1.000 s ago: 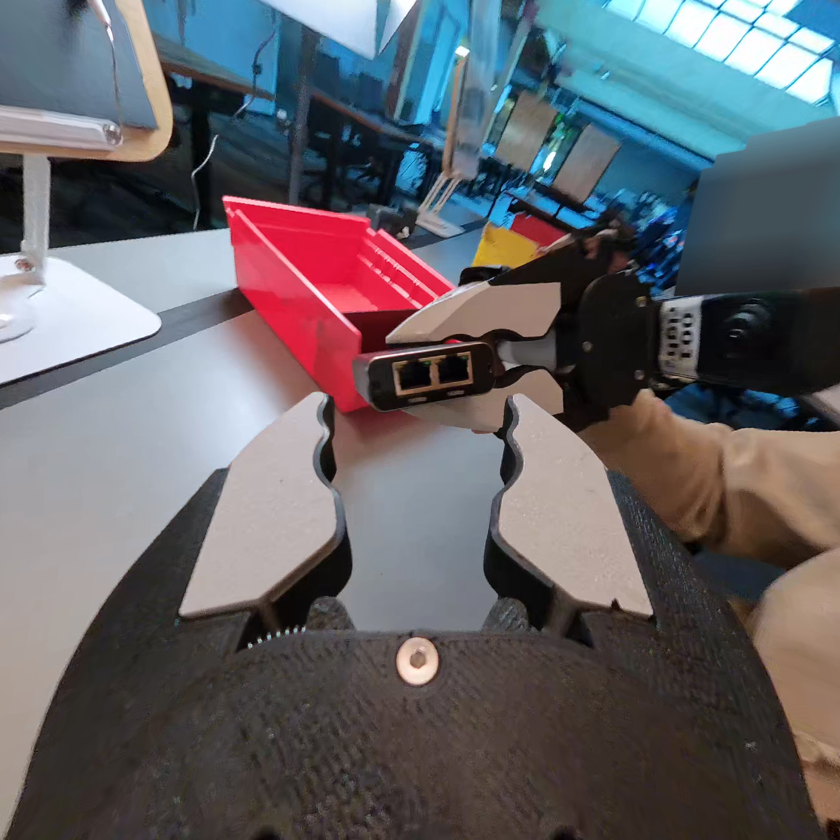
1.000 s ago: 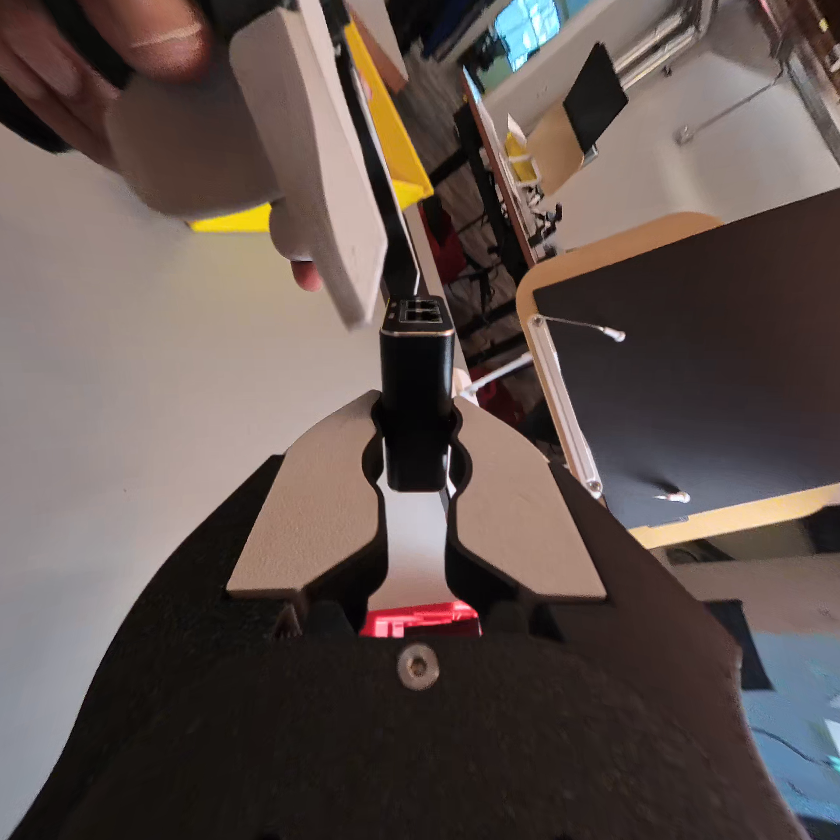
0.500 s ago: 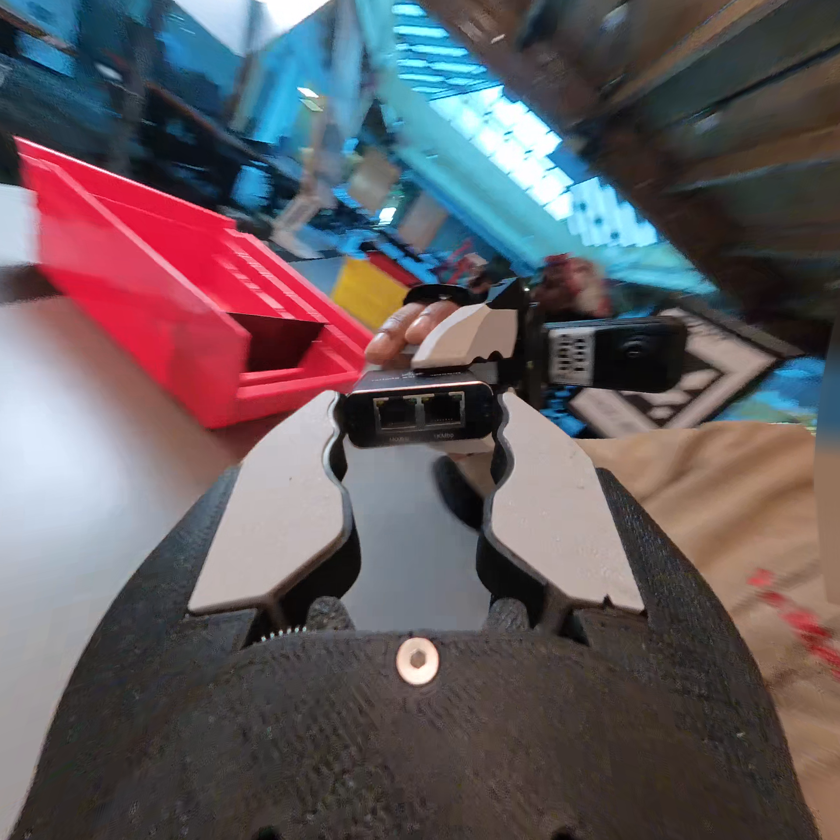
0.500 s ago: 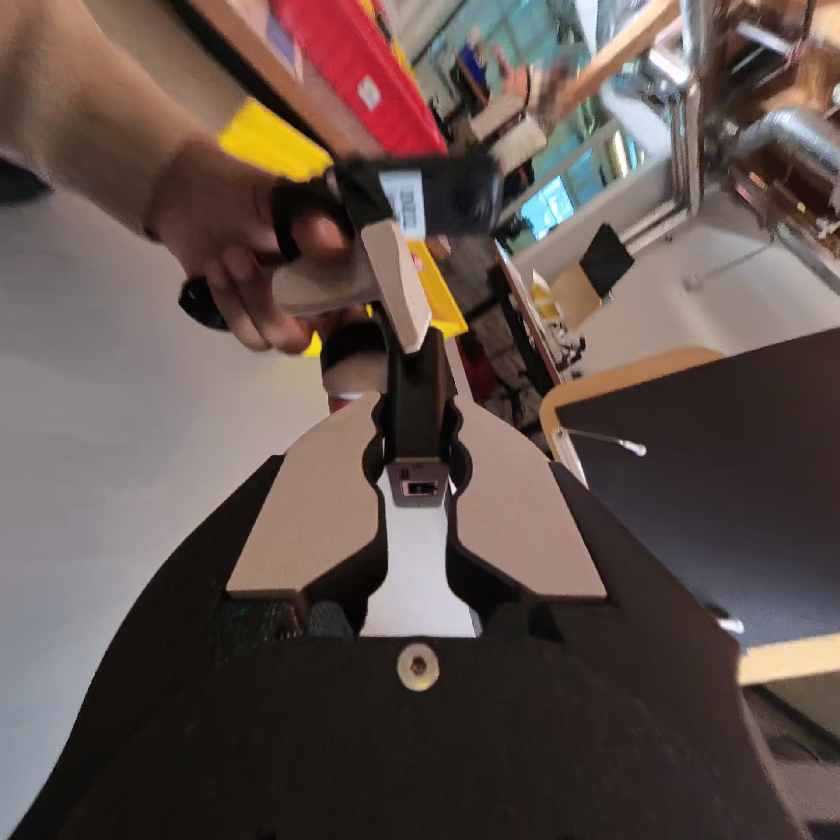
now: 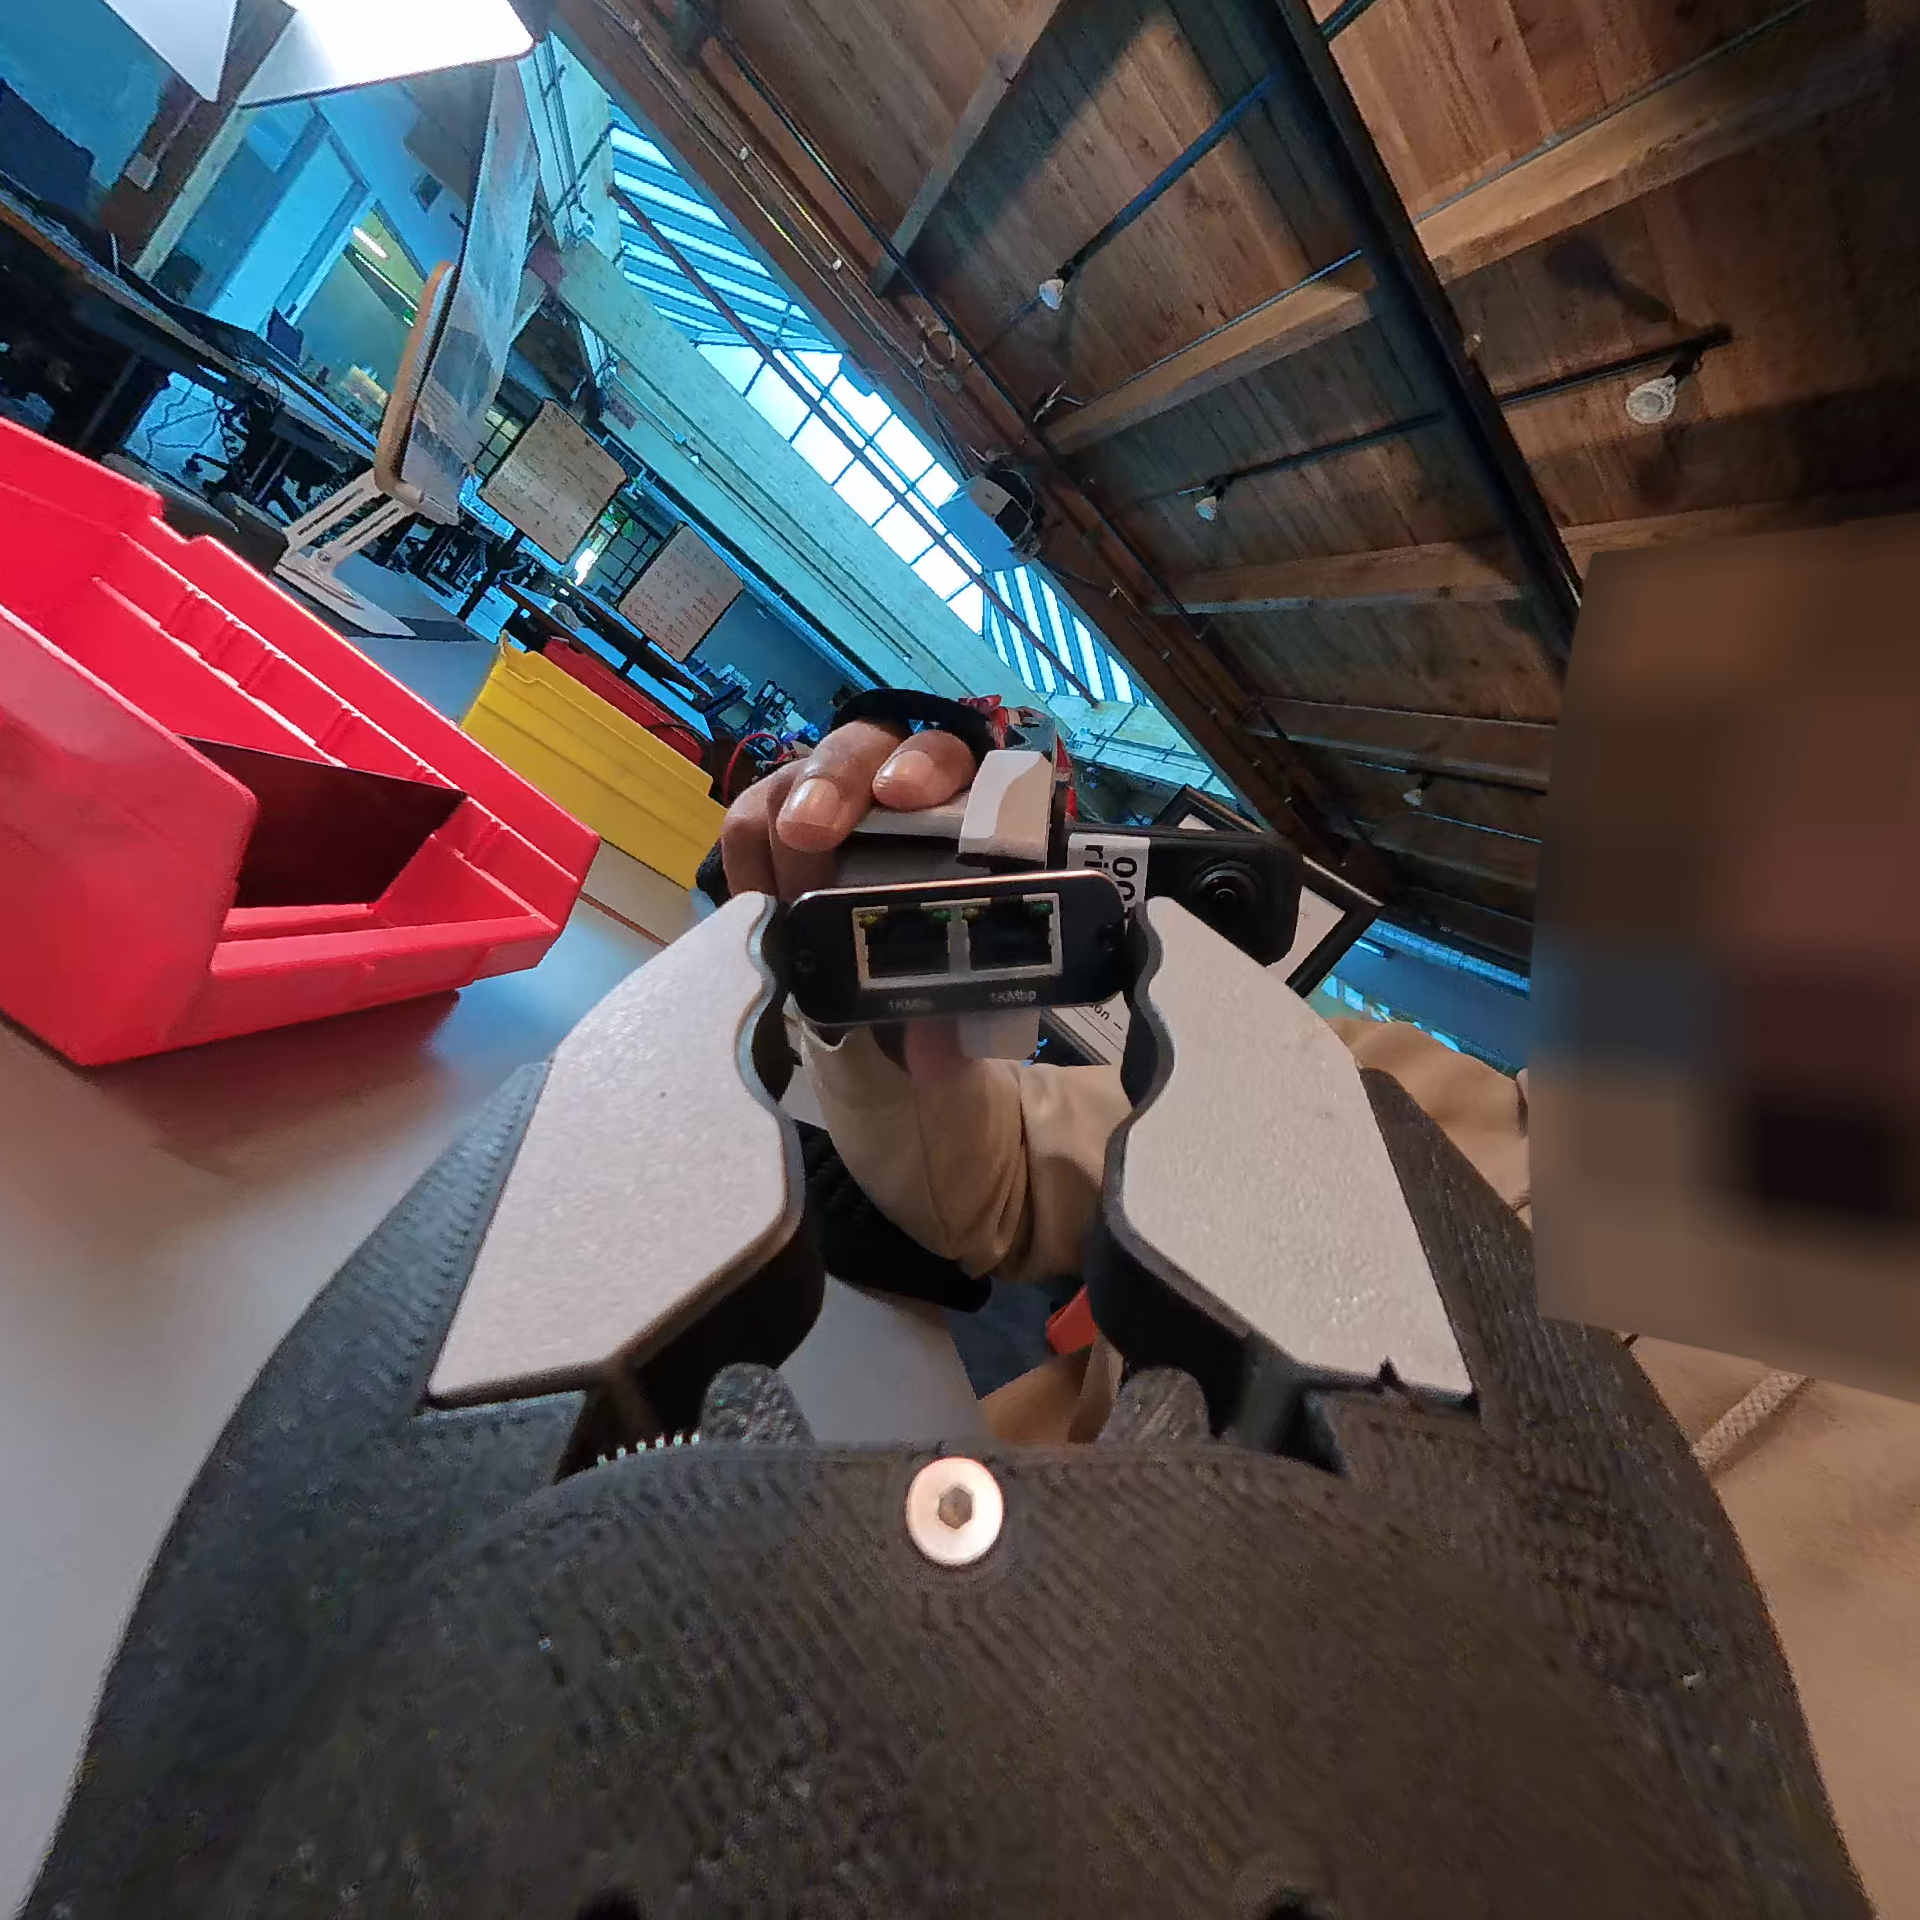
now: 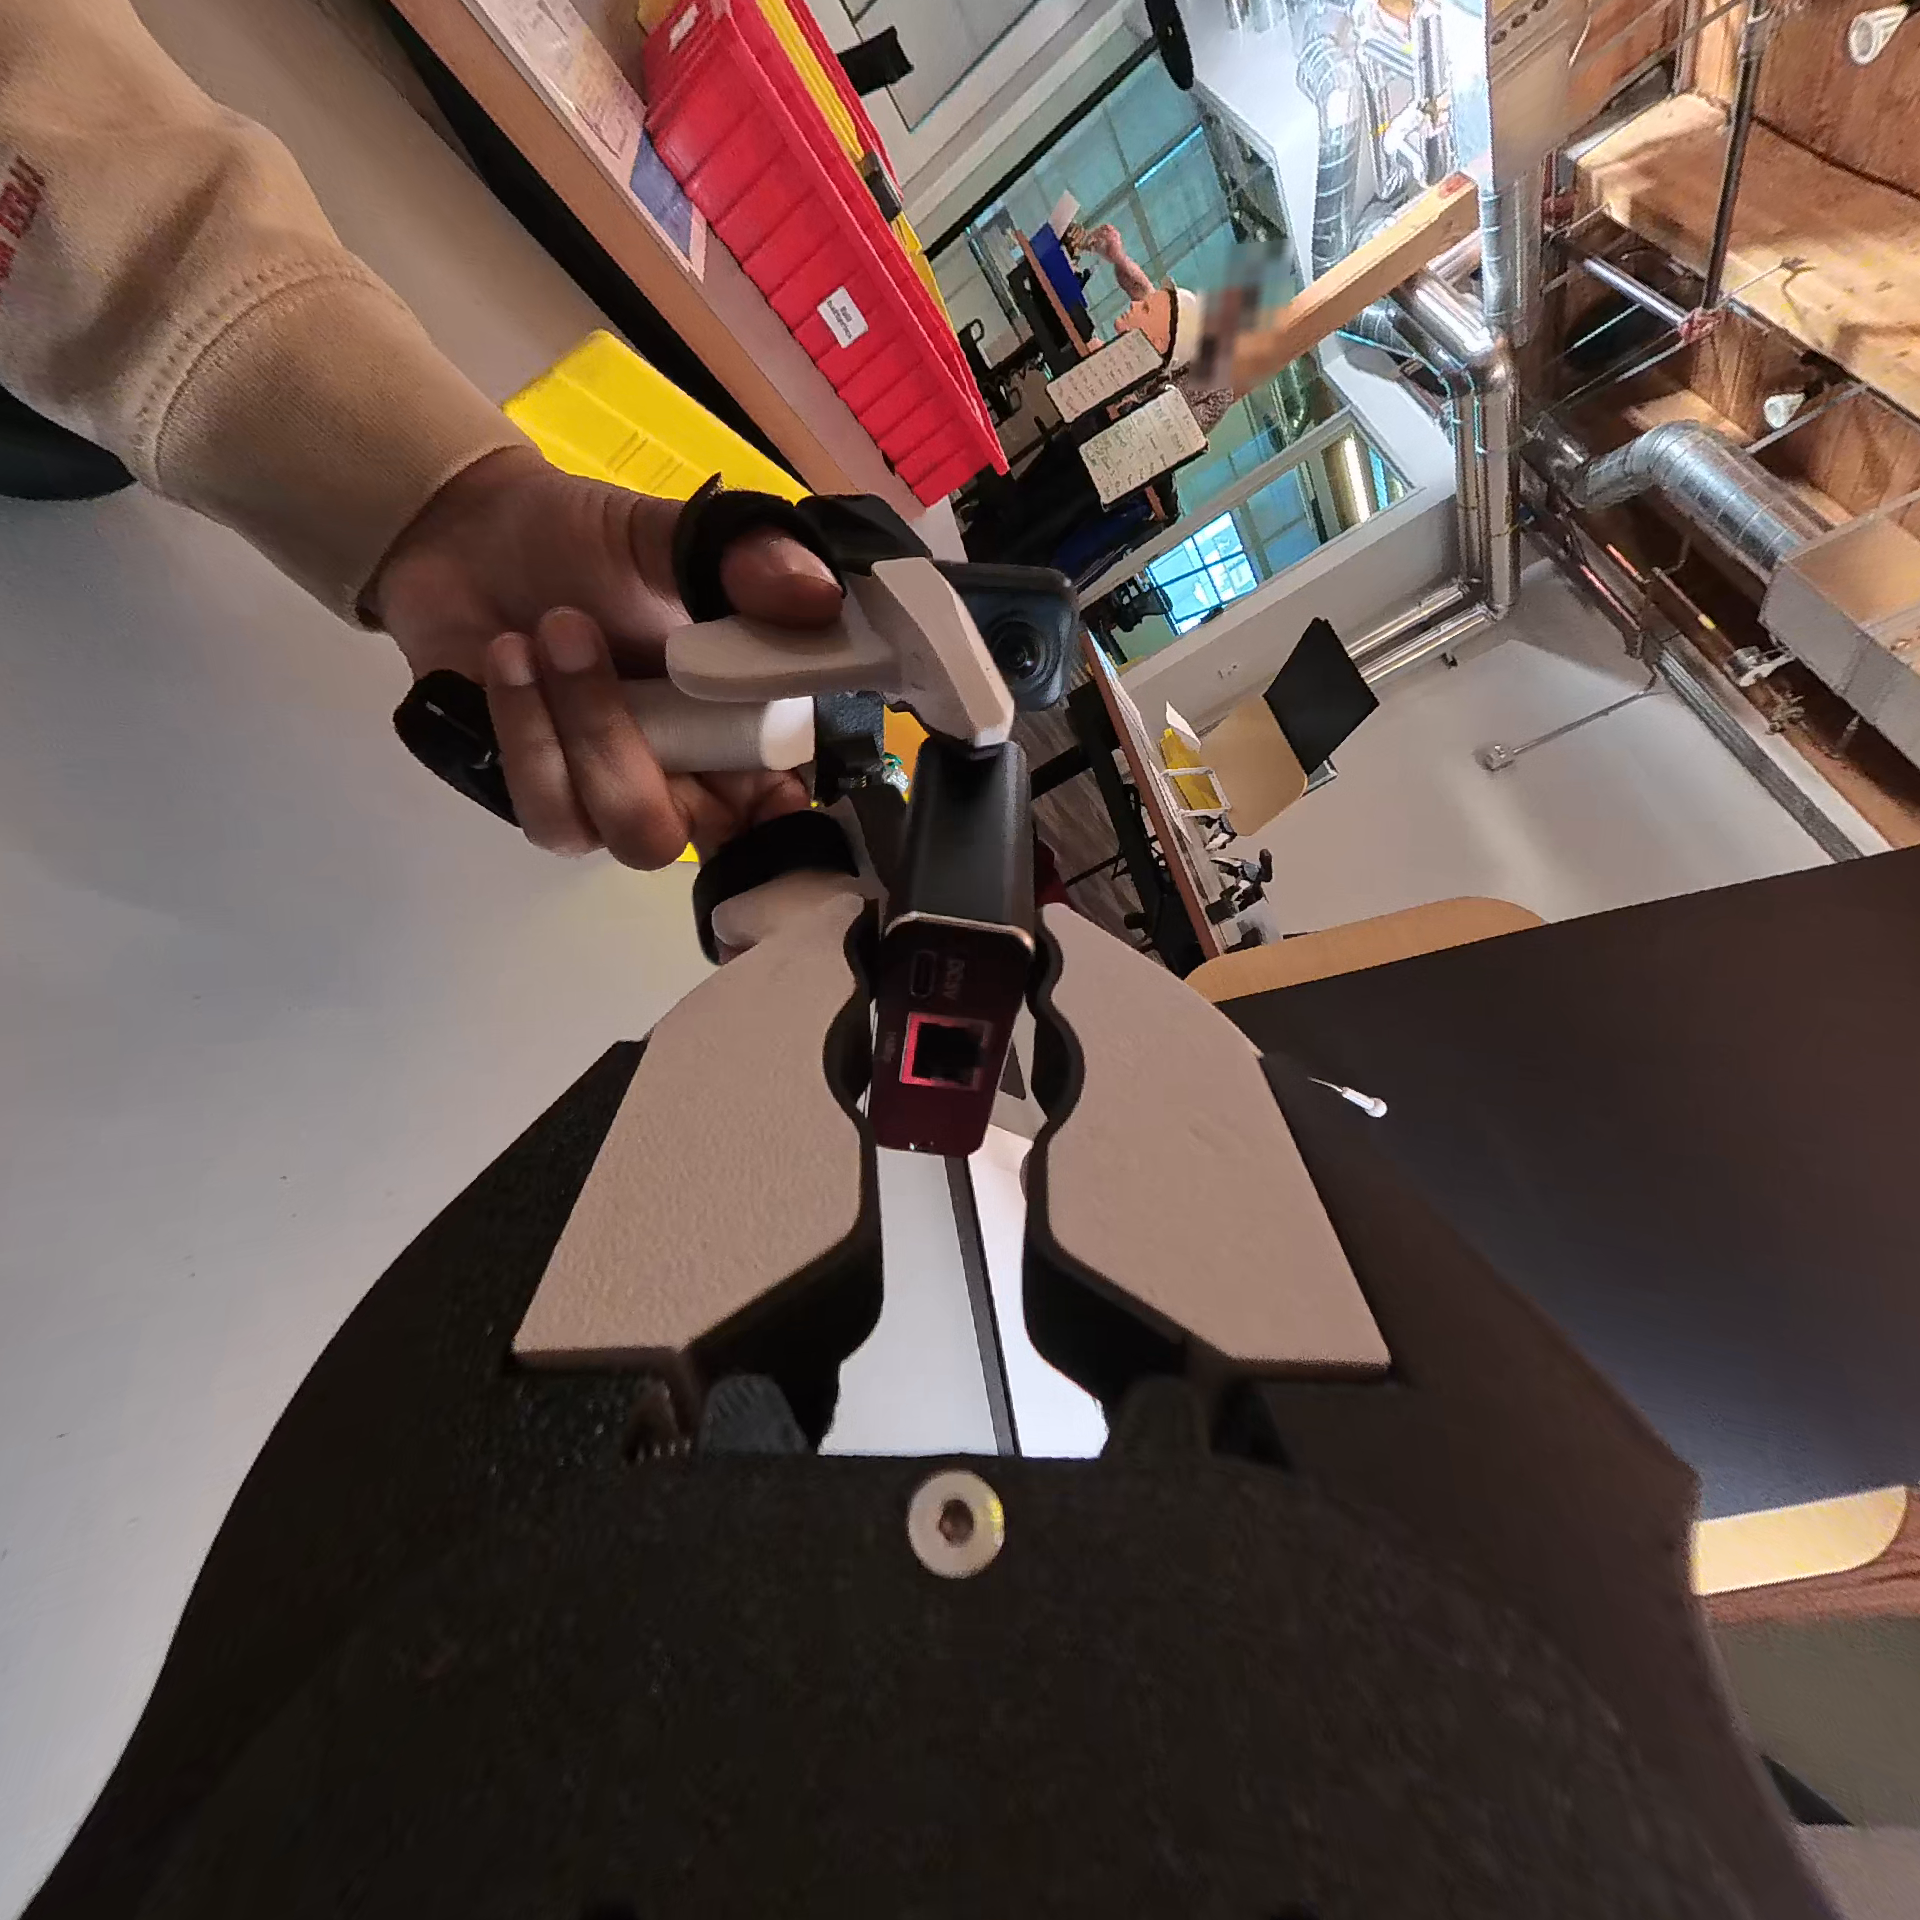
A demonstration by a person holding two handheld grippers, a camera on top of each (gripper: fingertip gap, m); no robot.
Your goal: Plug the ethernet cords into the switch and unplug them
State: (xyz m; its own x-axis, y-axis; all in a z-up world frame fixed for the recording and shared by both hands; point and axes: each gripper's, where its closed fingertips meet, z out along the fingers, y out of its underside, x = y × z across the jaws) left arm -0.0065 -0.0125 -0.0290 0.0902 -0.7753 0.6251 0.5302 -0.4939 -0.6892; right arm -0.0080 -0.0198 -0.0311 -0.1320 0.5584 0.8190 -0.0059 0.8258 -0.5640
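Note:
The switch (image 5: pixel 956 956) is a small black box held in the air, its two empty ports facing the left wrist camera. My left gripper (image 5: pixel 951 935) is shut on the sides of this two-port end. Behind it, the right gripper's fingers (image 5: pixel 1003 821) press the switch from above and below. In the right wrist view my right gripper (image 6: pixel 951 977) is shut on the switch's (image 6: pixel 940 1049) other end, which has one empty port. The left gripper's fingers (image 6: pixel 935 665) clamp the far end there. No ethernet cord is in view.
A red bin (image 5: pixel 260 831) and a yellow bin (image 5: pixel 592 758) sit on the grey table (image 5: pixel 208 1195) to the left. A black panel with a wooden edge (image 6: pixel 1558 1143) stands to the right in the right wrist view. A hand in a beige sleeve (image 6: pixel 260 343) holds the left gripper. Only a small space, under 4 cm, lies between the two pairs of fingers.
My left gripper was open in front of the switch; it has closed on the switch's two-port end. Both grippers and the switch have tilted and lifted off the table.

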